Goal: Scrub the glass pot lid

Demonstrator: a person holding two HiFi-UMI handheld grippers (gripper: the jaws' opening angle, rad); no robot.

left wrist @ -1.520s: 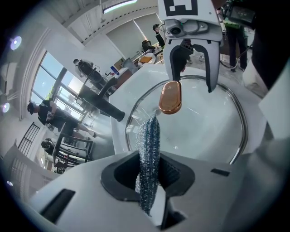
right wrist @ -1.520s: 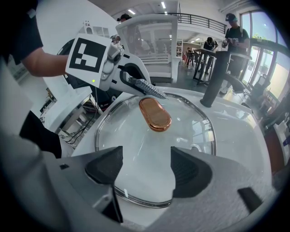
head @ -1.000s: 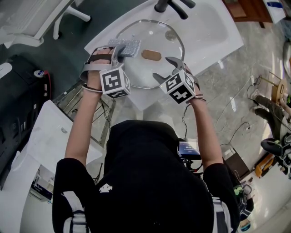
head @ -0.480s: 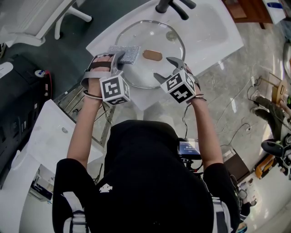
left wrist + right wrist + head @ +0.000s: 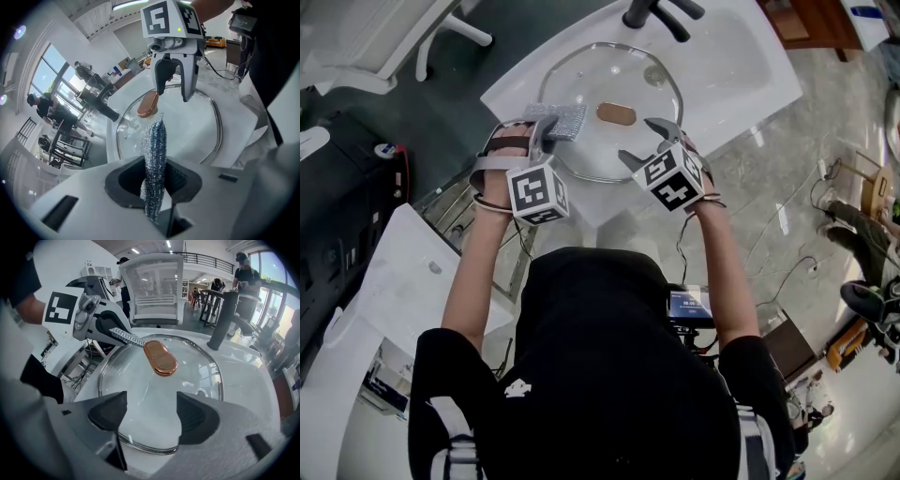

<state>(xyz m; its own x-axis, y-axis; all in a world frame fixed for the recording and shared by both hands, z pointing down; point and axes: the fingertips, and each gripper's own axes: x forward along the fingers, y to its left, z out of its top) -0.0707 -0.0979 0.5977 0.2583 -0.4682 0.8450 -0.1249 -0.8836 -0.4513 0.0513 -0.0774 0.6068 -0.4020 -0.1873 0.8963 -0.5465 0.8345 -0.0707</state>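
Observation:
The glass pot lid (image 5: 628,80) with a copper handle (image 5: 616,113) lies flat in the white sink (image 5: 741,56). My left gripper (image 5: 549,123) is shut on a silvery scouring pad (image 5: 558,121), held over the lid's left side. In the left gripper view the scouring pad (image 5: 154,159) stands on edge between the jaws, the lid (image 5: 197,126) beyond it. My right gripper (image 5: 645,142) is open over the lid's near right edge. The right gripper view shows the lid (image 5: 140,385) and handle (image 5: 160,358) ahead of the open jaws, nothing between them.
A black faucet (image 5: 656,11) rises at the sink's far edge, seen as a dark post (image 5: 224,319) in the right gripper view. A white office chair (image 5: 154,291) stands behind the sink. People stand in the background. Cables lie on the marble floor (image 5: 787,234).
My left gripper with the scouring pad has shifted a little across the lid's left side and back. The right gripper has barely moved.

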